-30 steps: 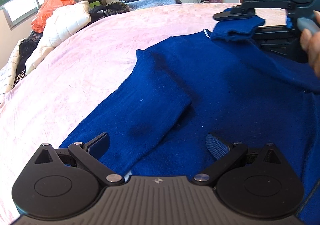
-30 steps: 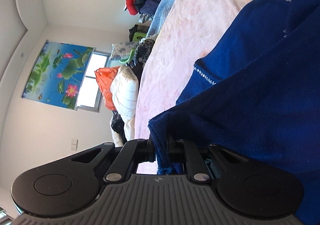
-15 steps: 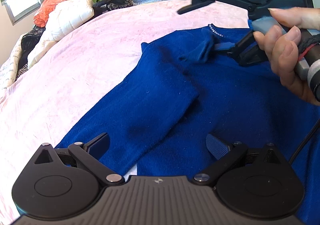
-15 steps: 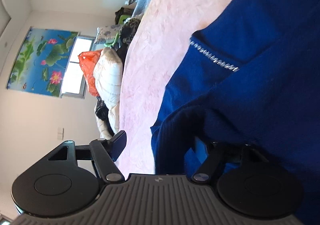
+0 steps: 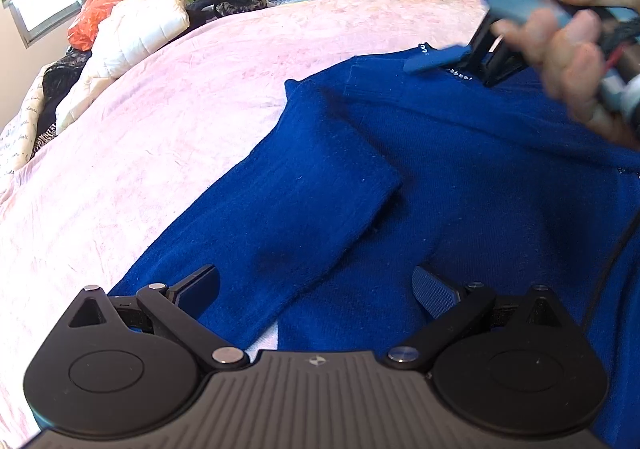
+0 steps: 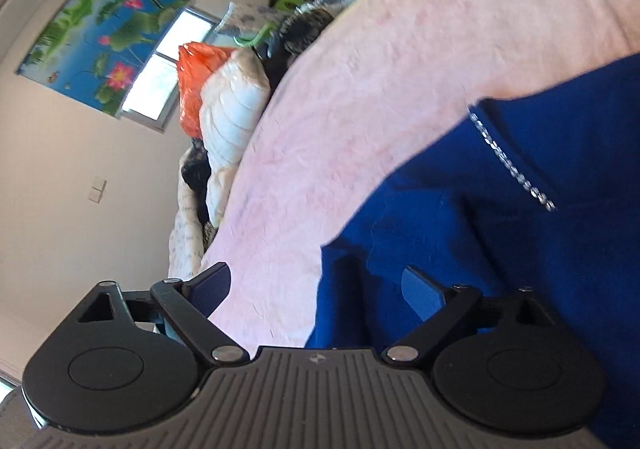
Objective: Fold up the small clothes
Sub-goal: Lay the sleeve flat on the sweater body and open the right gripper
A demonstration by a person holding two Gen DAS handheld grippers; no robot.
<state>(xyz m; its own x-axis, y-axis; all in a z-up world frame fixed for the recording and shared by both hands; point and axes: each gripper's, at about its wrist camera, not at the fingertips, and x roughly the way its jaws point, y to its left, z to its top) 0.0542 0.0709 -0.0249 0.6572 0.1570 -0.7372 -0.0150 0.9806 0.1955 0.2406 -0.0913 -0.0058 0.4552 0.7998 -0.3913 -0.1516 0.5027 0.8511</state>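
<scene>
Beside the blue sweater's (image 5: 460, 189) edge, bare pink bedspread (image 5: 140, 153).

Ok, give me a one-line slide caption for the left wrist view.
Open left gripper hovers over blue sweater with one sleeve folded across, on pink bedspread.

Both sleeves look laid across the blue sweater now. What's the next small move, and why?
Probably bring the right hand-held gripper, whose jaws have just been opening and hold nothing, down to the blue sweater hem: the folded sleeve lies flat and the left hand-held gripper stands open.
</scene>
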